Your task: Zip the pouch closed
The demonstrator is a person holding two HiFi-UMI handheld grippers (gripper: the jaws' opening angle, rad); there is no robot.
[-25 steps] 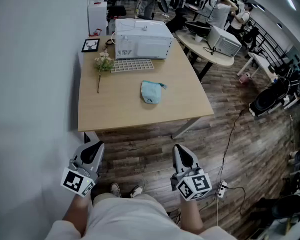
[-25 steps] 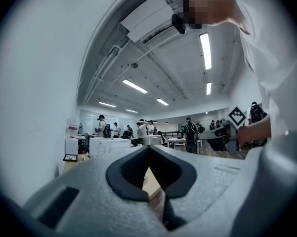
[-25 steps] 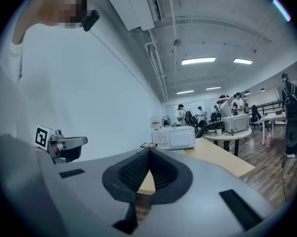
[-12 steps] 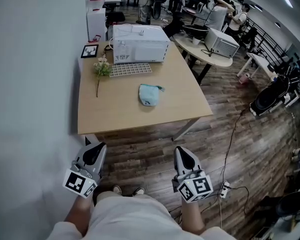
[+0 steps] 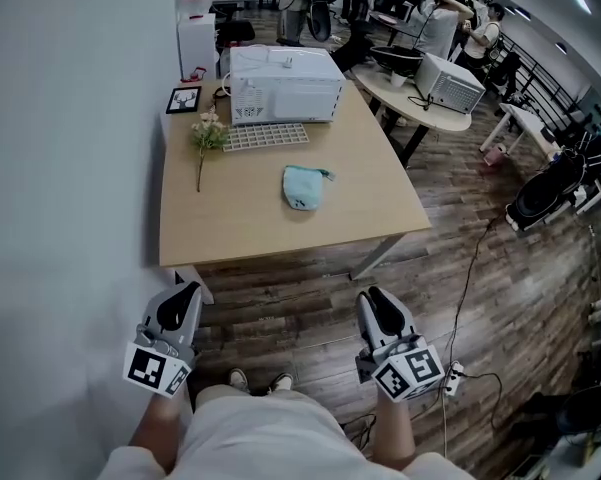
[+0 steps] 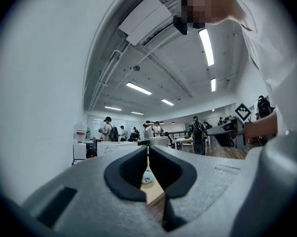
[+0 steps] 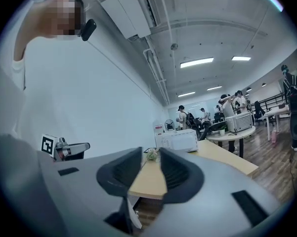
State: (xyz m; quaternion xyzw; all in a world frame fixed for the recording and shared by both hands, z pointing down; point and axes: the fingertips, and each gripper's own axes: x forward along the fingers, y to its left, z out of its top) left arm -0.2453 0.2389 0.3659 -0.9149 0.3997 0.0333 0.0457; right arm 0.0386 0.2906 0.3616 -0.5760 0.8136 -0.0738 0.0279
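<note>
Both grippers hovering empty over the floor, short of the table.
Left gripper (image 5: pixel 184 296) is holding its jaws together, nothing between them. Right gripper (image 5: pixel 377 302) jaws have just been opening to a narrow gap, also empty. Light-blue pouch (image 5: pixel 302 186) is lying mid-table (image 5: pixel 230 230), well apart from both grippers, near the white microwave (image 5: pixel 285 83) and flower sprig (image 5: pixel 207 134).

White appliance (image 5: pixel 285 83), flower sprig (image 5: pixel 207 133), framed picture (image 5: pixel 183 99)

White shirt (image 5: pixel 260 438) worn; dark shoes (image 5: pixel 232 378) with white toes. Grey shells, black pads (image 7: pixel 119 171), black-and-white square markers (image 5: pixel 158 368) seen on left gripper (image 5: pixel 189 290), right gripper (image 5: pixel 373 296).
</note>
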